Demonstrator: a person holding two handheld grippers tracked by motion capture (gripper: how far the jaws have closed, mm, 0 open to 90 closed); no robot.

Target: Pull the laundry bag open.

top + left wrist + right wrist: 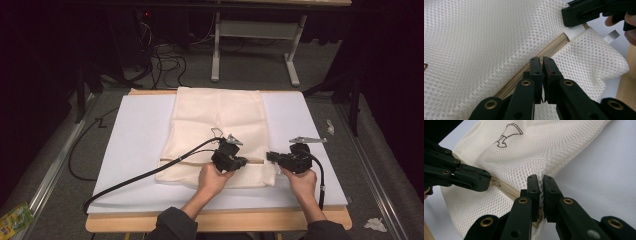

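A cream mesh bag (220,115) lies flat on a white board (135,140), with a tan zipper (190,161) running across its near part. My left gripper (244,161) sits on the zipper line (554,47), its jaws closed together on the zipper, near the right end. My right gripper (270,156) faces it from the right, shut on the bag's mesh edge (541,173) at the zipper's end. In the right gripper view the left gripper (487,180) comes in from the left over the zipper (509,190). In the left gripper view the right gripper (584,12) shows at the top.
A brown embroidered mark (507,135) sits on the bag's middle. The left gripper's cable (145,175) trails off the board's left front. A wooden table edge (225,220) runs along the near side. Desk legs (216,55) and floor cables stand behind the table.
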